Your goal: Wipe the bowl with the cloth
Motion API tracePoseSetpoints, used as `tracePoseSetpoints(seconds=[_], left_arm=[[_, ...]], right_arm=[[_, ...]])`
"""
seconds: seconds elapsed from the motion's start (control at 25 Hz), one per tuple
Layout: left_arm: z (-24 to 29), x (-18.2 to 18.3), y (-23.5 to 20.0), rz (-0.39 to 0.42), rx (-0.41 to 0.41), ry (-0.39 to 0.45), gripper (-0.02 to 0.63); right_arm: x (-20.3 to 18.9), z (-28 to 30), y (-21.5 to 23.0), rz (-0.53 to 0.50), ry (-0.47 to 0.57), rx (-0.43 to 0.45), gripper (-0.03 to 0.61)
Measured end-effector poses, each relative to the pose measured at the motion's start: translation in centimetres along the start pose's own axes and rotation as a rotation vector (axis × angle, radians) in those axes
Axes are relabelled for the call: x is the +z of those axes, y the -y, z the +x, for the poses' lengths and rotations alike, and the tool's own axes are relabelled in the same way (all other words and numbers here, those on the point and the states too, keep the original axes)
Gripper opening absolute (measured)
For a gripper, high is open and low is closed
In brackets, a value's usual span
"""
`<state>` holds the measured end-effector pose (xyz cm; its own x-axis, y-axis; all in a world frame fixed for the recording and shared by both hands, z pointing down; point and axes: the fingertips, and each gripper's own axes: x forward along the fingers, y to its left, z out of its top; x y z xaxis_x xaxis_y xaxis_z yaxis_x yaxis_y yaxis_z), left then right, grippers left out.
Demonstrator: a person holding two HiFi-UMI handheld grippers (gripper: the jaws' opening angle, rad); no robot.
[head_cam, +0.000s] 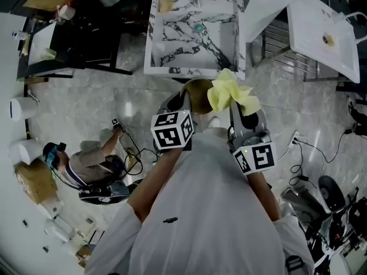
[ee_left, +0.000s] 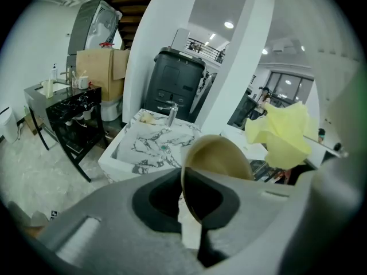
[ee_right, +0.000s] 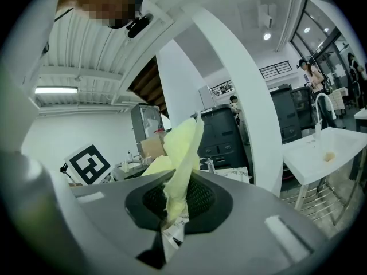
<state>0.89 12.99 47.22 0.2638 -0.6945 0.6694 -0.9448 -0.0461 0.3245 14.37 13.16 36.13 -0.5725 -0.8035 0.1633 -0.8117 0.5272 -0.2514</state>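
Note:
A tan bowl (head_cam: 198,92) is held up in the air, tipped on edge, with my left gripper (head_cam: 184,103) shut on its rim. In the left gripper view the bowl (ee_left: 221,158) rises from between the jaws (ee_left: 192,211), its dark inside facing left. My right gripper (head_cam: 241,112) is shut on a crumpled yellow cloth (head_cam: 231,91), which hangs just right of the bowl, close to its rim. In the right gripper view the cloth (ee_right: 180,153) stands up from the pinched jaws (ee_right: 169,213). Whether cloth and bowl touch I cannot tell.
Ahead and below stands a marbled white sink (head_cam: 195,36) with a tap (ee_left: 171,114). A plain white basin (head_cam: 325,34) is at the right. A person (head_cam: 86,165) crouches on the stone floor at the left among cables. A black table (ee_left: 74,116) stands at the far left.

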Motion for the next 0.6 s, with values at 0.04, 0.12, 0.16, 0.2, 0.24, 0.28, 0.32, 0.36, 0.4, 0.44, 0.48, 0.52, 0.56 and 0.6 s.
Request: tracePoseSetpoints(seconds=[0.04, 0.12, 0.16, 0.2, 0.24, 0.28, 0.32, 0.36, 0.4, 0.44, 0.48, 0.52, 0.56, 0.6], left_arm=[[0.8, 1.0, -0.2, 0.006, -0.010, 0.001, 0.011], [2.3, 3.1, -0.7, 0.023, -0.030, 0.007, 0.011], [3.1, 4.1, -1.0, 0.027, -0.040, 0.007, 0.011], [3.9, 5.0, -1.3, 0.028, -0.051, 0.004, 0.011], [4.7, 5.8, -1.6, 0.027, -0.061, 0.001, 0.011], [5.4, 6.6, -1.9, 0.027, -0.071, -0.001, 0.011], [6.1, 7.5, -2.2, 0.027, -0.079, -0.002, 0.011], [6.7, 8.5, -2.5, 0.027, -0.087, 0.001, 0.011], [7.3, 9.5, -2.8, 0.027, -0.095, 0.004, 0.011], [7.8, 10.5, -3.2, 0.026, -0.103, 0.006, 0.011], [8.2, 11.3, -3.5, 0.026, -0.111, 0.007, 0.011], [8.5, 12.1, -3.9, 0.027, -0.119, 0.007, 0.011], [8.9, 12.8, -4.4, 0.029, -0.130, 0.004, 0.011], [9.4, 13.4, -4.8, 0.031, -0.144, 0.000, 0.011]], right_arm=[[0.3, 1.0, 0.2, 0.011, -0.004, -0.008, 0.023], [0.9, 3.2, 0.7, 0.017, -0.009, -0.024, 0.023], [1.2, 4.4, 0.8, 0.012, -0.012, -0.030, 0.023], [1.4, 5.6, 0.9, 0.007, -0.015, -0.033, 0.023], [1.7, 6.7, 1.0, 0.001, -0.017, -0.036, 0.023], [2.1, 7.8, 1.1, -0.005, -0.019, -0.039, 0.023], [2.5, 8.9, 1.2, -0.013, -0.019, -0.042, 0.023], [3.0, 10.0, 1.2, -0.021, -0.018, -0.044, 0.023], [3.5, 11.1, 1.3, -0.030, -0.015, -0.046, 0.023], [4.0, 12.2, 1.2, -0.042, -0.013, -0.047, 0.023], [4.5, 13.2, 1.1, -0.055, -0.013, -0.046, 0.023], [4.8, 14.2, 0.8, -0.068, -0.013, -0.045, 0.023], [5.1, 15.3, 0.6, -0.079, -0.013, -0.043, 0.023], [5.2, 16.3, 0.4, -0.087, -0.013, -0.044, 0.023]])
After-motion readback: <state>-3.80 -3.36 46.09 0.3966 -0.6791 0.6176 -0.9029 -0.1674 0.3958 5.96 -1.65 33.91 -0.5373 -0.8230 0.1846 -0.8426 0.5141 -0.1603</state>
